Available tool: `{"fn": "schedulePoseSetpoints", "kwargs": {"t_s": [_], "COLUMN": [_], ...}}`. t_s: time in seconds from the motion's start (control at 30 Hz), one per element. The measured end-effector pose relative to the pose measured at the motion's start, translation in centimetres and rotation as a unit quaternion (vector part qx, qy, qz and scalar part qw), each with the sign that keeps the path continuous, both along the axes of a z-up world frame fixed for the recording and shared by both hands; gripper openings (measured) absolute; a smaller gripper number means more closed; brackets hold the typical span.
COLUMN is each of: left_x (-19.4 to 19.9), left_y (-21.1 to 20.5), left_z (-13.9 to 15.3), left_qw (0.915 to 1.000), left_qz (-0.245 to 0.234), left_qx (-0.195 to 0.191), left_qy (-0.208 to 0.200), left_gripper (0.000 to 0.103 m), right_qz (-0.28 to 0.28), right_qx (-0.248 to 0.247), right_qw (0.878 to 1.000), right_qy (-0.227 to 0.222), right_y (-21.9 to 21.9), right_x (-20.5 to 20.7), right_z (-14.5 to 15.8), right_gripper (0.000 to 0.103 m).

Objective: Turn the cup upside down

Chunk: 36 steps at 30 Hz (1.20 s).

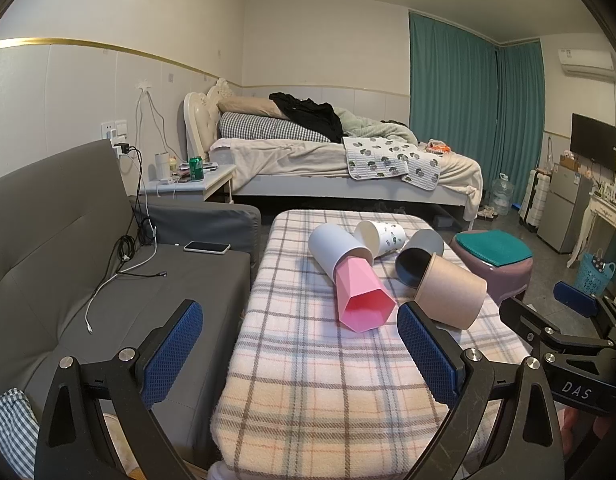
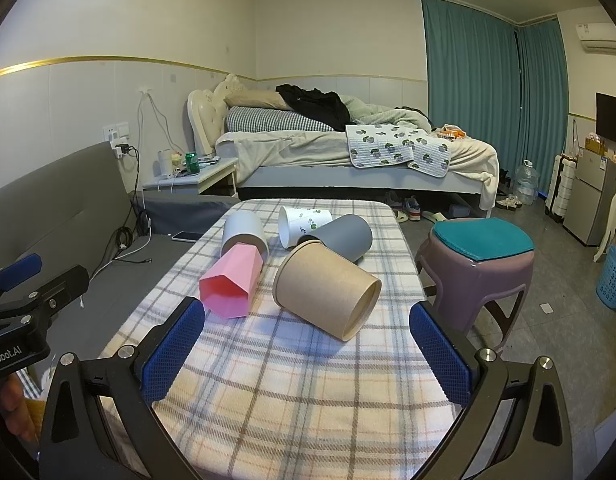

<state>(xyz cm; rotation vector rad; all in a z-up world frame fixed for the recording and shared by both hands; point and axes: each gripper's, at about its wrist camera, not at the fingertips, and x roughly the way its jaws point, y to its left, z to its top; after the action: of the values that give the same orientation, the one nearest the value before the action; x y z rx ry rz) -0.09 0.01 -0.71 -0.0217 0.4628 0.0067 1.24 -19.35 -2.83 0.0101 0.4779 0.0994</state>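
Several cups lie on their sides on a plaid-covered table (image 1: 308, 380) (image 2: 292, 392). A pink faceted cup (image 1: 360, 300) (image 2: 232, 284) is nested in a light grey cup (image 1: 336, 252) (image 2: 244, 232). A brown paper cup (image 1: 452, 294) (image 2: 328, 288) is nested against a dark grey cup (image 1: 418, 256) (image 2: 344, 236). A white leaf-print cup (image 1: 382, 236) (image 2: 302, 224) lies behind. My left gripper (image 1: 300, 344) is open and empty, short of the pink cup. My right gripper (image 2: 306, 344) is open and empty, just in front of the brown cup.
A grey sofa (image 1: 108, 280) with a phone (image 1: 207, 247) and cables is on the left. A purple stool (image 2: 476, 264) with a teal cushion stands right of the table. A bed (image 1: 328, 160) lies behind. The other gripper shows at each view's edge.
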Motion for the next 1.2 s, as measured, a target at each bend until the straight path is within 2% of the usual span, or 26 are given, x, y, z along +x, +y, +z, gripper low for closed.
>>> {"fn": "schedulePoseSetpoints", "kwargs": {"t_s": [0.93, 1.1, 1.2], "left_x": [0.0, 0.2, 0.6], "left_y": [-0.2, -0.5, -1.1], "left_z": [-0.4, -1.2, -0.8], "left_qw": [1.0000, 0.9999, 0.9994], "left_qz": [-0.001, 0.002, 0.015], "left_qx": [0.000, -0.004, 0.009], "left_qy": [0.003, 0.016, 0.028], "left_gripper": [0.101, 0.101, 0.101], "right_qz": [0.001, 0.008, 0.019], "right_qx": [-0.001, -0.002, -0.004], "right_qw": [1.000, 1.000, 1.000], "right_qy": [0.002, 0.003, 0.004], "right_y": [0.2, 0.2, 0.1], "right_x": [0.0, 0.0, 0.1], "right_z": [0.0, -0.6, 0.1], "right_gripper": [0.103, 0.103, 0.103]}}
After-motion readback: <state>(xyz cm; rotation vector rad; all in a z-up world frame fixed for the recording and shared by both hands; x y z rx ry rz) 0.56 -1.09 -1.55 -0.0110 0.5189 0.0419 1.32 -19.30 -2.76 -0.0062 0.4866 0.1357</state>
